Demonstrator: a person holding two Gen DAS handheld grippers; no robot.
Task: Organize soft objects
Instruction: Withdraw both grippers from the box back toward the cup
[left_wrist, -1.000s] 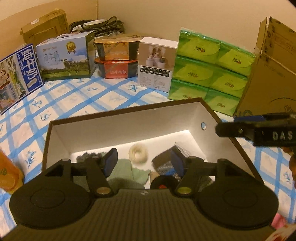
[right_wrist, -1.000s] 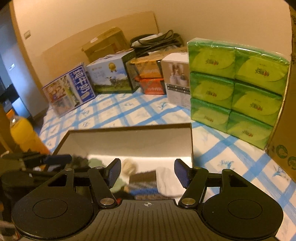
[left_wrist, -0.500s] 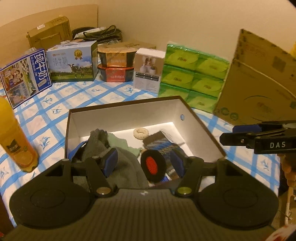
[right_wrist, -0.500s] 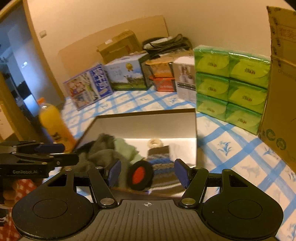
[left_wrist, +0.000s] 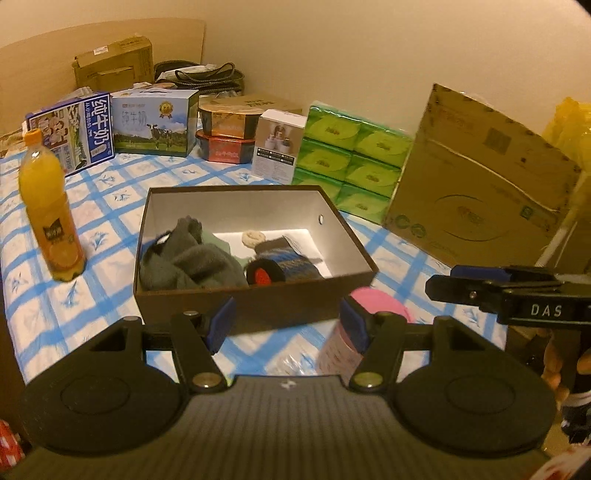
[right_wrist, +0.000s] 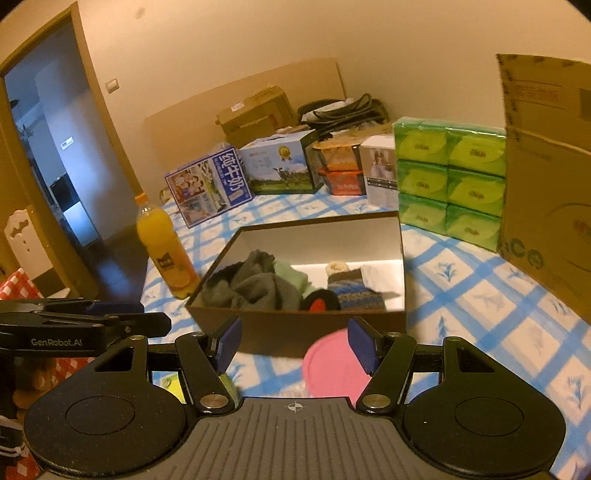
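Left wrist: one box (left_wrist: 255, 295), six tissue packs (left_wrist: 351, 162), one bottle (left_wrist: 50, 214); both grippers (left_wrist: 288, 321) (right_wrist: 294, 345) wide, empty.

I hold my left gripper (left_wrist: 288, 322) level, its two blue-padded fingers (left_wrist: 221, 325) spread wide with nothing between them. My right gripper (right_wrist: 294, 344) sits the same way, jaws parted and empty. From the left camera, the right gripper reaches in from the right edge, side-on; from the right camera, the left one shows at the left edge.
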